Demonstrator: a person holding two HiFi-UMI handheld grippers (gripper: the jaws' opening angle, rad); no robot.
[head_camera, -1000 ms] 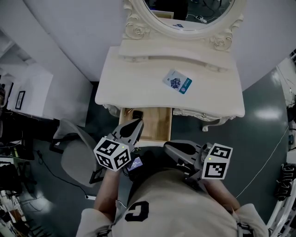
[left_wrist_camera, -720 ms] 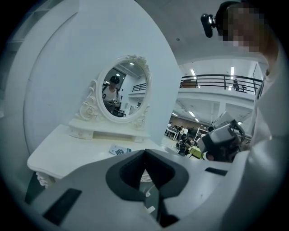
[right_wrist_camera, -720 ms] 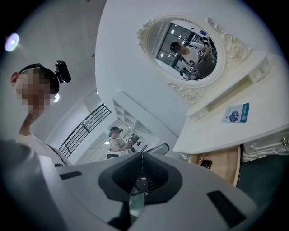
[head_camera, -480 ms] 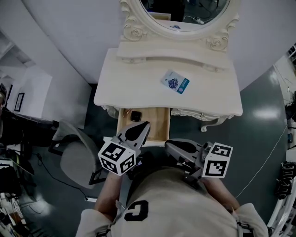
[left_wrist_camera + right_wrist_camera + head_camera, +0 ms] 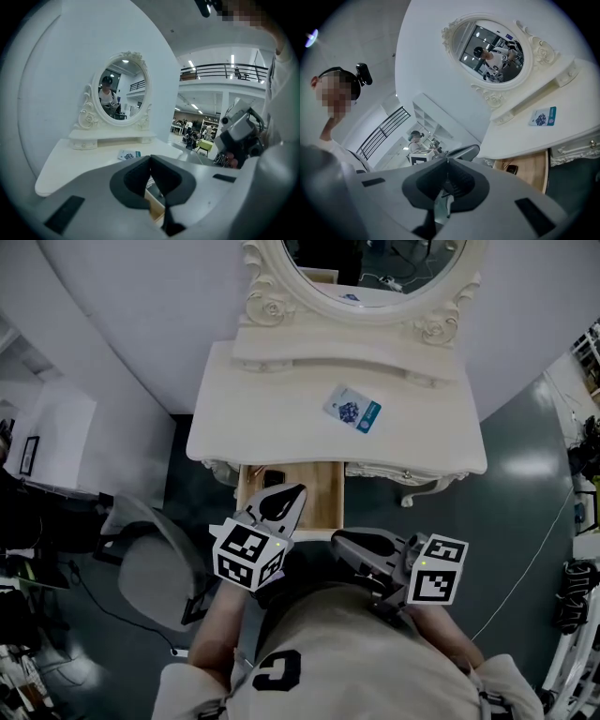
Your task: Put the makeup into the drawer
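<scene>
- The left gripper (image 5: 289, 498) has its fingers squeezed tight together, with nothing in them.
- The open drawer (image 5: 321, 507) is right below those fingertips.
- The small dark makeup box (image 5: 273, 478) sits at the back left of the drawer. It is just past the left fingers and not touching them.
- The right gripper (image 5: 339, 538) is clenched tight as well and holds nothing. Its fingers are by the drawer's front edge.
- A blue and white packet (image 5: 352, 410) lies on the table (image 5: 262, 418), far ahead of both sets of fingers.
</scene>
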